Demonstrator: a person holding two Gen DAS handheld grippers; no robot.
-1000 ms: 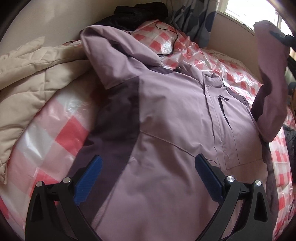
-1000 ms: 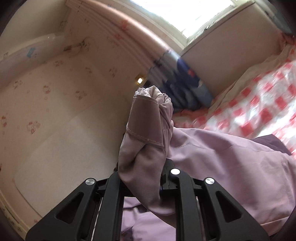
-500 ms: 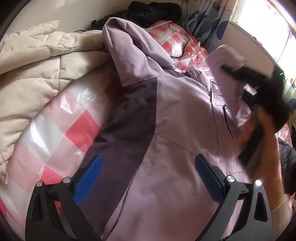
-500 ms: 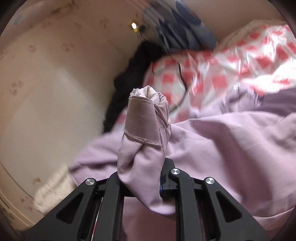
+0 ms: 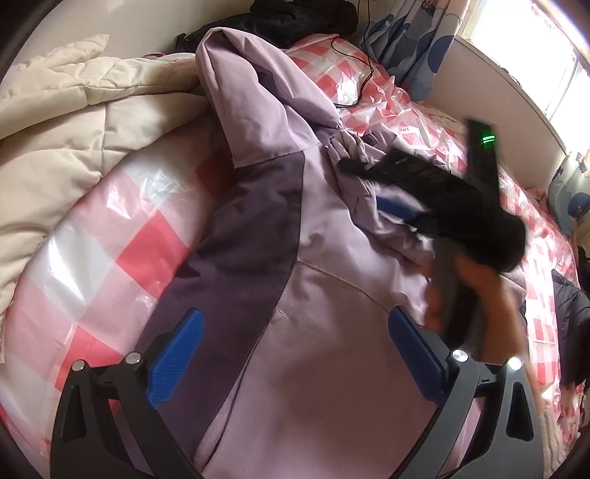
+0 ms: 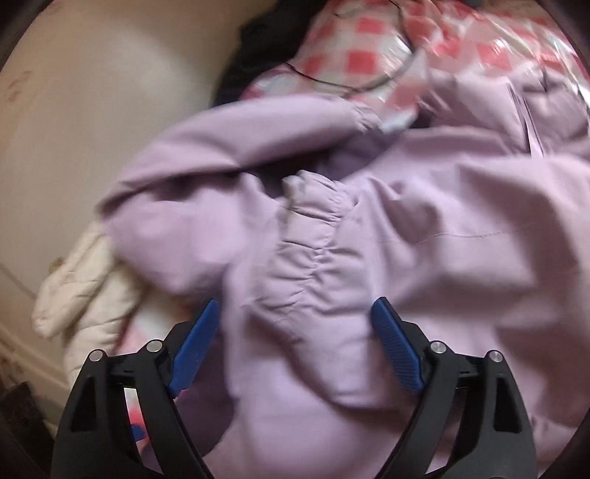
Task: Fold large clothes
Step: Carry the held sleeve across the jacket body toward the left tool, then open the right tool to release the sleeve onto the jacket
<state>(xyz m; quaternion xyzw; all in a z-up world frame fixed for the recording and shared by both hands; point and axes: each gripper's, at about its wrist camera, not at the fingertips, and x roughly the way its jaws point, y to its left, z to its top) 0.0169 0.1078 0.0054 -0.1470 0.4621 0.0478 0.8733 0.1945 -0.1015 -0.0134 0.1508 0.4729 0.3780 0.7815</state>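
A lilac jacket [image 5: 332, 265] with a darker purple side panel and a hood lies spread on the bed. My left gripper [image 5: 295, 317] hovers open over its lower body, with nothing between the blue pads. My right gripper [image 5: 363, 184], held by a hand [image 5: 490, 294], rests low over the jacket's chest. Its jaws are opening. The sleeve with its gathered cuff [image 6: 313, 210] lies folded across the chest between the right gripper's [image 6: 295, 306] parted pads, which do not press on it.
A cream quilt [image 5: 73, 121] is bunched at the left on the pink checked, plastic-covered bedding [image 5: 110, 250]. Black clothing [image 5: 295, 14] and a thin cable [image 5: 363, 73] lie at the head end. A blue-patterned curtain [image 5: 413, 44] and a dark garment [image 5: 569, 313] sit right.
The right gripper came down and across with the sleeve, laid it over the jacket's chest and opened, letting the cuff go. The left gripper stayed almost still.
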